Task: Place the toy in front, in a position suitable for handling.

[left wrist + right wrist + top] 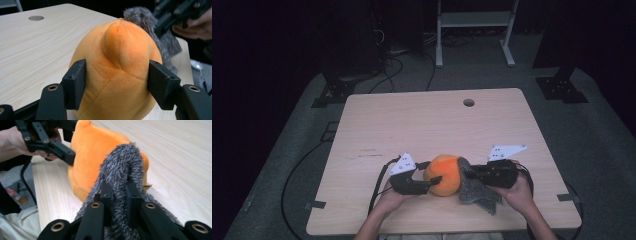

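Note:
A round orange plush toy (pixel 443 175) rests on the wooden table (pixel 432 125) near its front edge. My left gripper (pixel 432 180) comes in from the left, and its jaws press into both sides of the plush toy (pixel 120 67), so my left gripper (pixel 117 76) is shut on it. A grey furry piece (pixel 476 192) lies against the toy's right side and trails toward the front edge. My right gripper (pixel 468 172) is shut on that grey furry piece (pixel 122 167), with the fur pinched between its two pads (pixel 107 192). Whether the fur is joined to the toy is hidden.
A round hole (pixel 468 102) sits near the table's far edge. Beyond the table stand a white metal frame (pixel 474 22) and black stand bases (pixel 562 87). Cables (pixel 297 170) run over the floor at the left. The person's hand (pixel 522 192) holds the right gripper.

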Demonstrator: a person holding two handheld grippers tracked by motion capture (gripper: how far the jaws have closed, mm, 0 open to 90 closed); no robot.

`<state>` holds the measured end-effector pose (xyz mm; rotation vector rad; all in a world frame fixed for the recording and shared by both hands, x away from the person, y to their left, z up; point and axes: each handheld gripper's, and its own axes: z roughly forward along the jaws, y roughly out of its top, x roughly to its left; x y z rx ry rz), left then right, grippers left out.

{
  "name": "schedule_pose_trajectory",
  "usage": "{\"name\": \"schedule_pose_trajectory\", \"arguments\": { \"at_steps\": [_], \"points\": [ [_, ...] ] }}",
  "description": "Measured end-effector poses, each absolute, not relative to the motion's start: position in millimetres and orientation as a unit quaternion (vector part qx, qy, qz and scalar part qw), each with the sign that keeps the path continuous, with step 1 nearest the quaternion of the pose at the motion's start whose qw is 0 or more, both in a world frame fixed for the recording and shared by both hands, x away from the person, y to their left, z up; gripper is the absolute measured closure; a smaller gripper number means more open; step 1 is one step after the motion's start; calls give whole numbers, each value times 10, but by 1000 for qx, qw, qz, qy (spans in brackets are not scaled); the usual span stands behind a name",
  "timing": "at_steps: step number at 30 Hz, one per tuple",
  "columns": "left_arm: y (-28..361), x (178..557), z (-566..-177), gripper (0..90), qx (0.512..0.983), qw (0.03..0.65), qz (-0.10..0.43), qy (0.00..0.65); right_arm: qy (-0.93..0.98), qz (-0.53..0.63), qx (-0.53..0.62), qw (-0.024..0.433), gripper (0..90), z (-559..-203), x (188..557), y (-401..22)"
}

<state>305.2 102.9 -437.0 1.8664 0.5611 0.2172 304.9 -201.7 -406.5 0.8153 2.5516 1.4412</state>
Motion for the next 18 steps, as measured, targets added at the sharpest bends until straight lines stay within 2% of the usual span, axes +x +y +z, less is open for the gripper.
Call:
{"name": "schedule_pose_trajectory", "arguments": {
  "at_steps": [5,8,13,16,18],
  "points": [
    [1039,3055,-4404,359,789,561,83,236,847,489,208,15,790,-4026,2900,-1760],
    [1041,3037,-4399,362,792,559,85,233,855,476,206,34,792,-3988,2893,-1721],
    [997,2970,-4397,348,811,549,81,187,821,499,273,49,792,-3958,3064,-1998],
    [972,2951,-4366,248,819,542,98,164,827,490,272,34,790,-4004,3084,-2011],
    [984,2979,-4327,174,806,555,97,180,833,484,265,30,790,-4024,3071,-1990]
  ]
}}
